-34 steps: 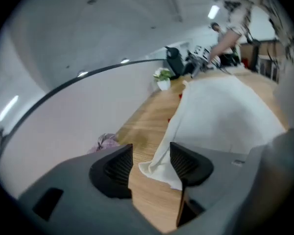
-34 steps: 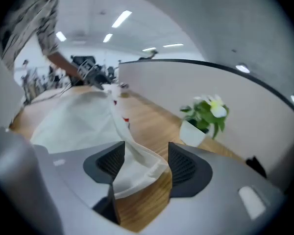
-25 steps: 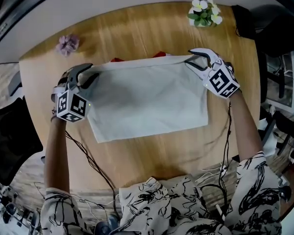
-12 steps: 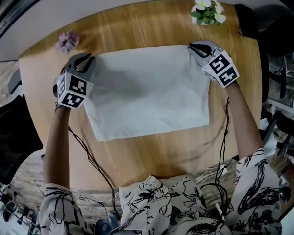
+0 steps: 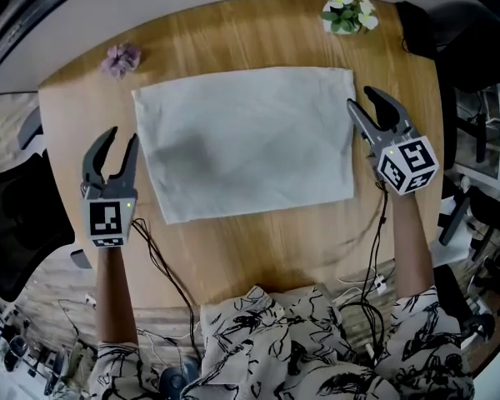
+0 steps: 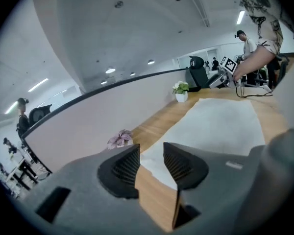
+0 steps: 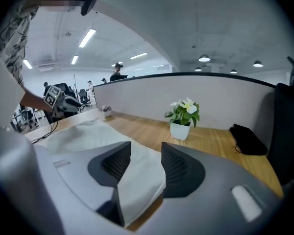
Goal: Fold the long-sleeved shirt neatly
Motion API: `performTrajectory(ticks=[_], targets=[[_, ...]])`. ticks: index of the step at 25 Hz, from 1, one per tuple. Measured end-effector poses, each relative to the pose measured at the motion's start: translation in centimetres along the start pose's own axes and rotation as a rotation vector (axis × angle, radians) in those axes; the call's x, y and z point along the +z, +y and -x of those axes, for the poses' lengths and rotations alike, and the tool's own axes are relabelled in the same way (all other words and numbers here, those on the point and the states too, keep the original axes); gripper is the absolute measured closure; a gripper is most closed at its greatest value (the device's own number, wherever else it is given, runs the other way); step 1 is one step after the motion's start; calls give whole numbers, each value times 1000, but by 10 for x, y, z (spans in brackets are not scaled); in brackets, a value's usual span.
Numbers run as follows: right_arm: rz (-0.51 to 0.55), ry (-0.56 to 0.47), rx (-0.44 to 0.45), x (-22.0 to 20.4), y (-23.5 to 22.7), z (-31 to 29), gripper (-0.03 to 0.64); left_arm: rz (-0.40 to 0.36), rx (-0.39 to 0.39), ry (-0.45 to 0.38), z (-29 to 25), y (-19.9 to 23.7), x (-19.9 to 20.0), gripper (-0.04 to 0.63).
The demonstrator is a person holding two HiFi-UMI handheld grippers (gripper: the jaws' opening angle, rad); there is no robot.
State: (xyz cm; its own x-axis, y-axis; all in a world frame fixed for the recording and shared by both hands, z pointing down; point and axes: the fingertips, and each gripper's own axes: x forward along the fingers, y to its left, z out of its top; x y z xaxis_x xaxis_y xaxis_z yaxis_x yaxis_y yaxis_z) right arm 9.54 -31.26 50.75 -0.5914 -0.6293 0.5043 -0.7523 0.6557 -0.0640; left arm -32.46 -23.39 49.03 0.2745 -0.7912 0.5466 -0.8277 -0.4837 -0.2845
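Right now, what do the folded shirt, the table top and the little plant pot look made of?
Folded shirt: soft woven fabric, probably cotton, pale grey and matte; it lies flat with gentle creases.
Table top: wood or wood-look laminate, smooth light-brown finish with grain lines.
Plant pot: smooth white, maybe ceramic or plastic; too small to tell.

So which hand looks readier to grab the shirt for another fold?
Probably the right. The right gripper hangs close by the shirt's right edge, cloth showing beyond its jaws; the left gripper stands further off over bare table. Both sets of jaws have just been opening, with nothing between them.
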Motion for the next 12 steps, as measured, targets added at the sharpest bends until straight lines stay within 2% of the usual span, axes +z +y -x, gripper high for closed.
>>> performTrajectory(ticks=[2, 4, 7, 9, 12], targets=[[-29, -7, -22, -11, 17, 31, 407, 30, -6, 9, 32, -23, -13, 436], [-52, 21, -29, -29, 35, 55, 397, 95, -36, 60, 58, -49, -36, 436], [-96, 92, -18, -70, 64, 82, 369, 217, -76, 153, 91, -85, -80, 436], [-124, 148, -8, -101, 81, 96, 360, 268, -100, 222, 108, -110, -108, 434], [-166, 232, -9, -145, 97, 114, 345, 345, -133, 272, 115, -141, -135, 431]])
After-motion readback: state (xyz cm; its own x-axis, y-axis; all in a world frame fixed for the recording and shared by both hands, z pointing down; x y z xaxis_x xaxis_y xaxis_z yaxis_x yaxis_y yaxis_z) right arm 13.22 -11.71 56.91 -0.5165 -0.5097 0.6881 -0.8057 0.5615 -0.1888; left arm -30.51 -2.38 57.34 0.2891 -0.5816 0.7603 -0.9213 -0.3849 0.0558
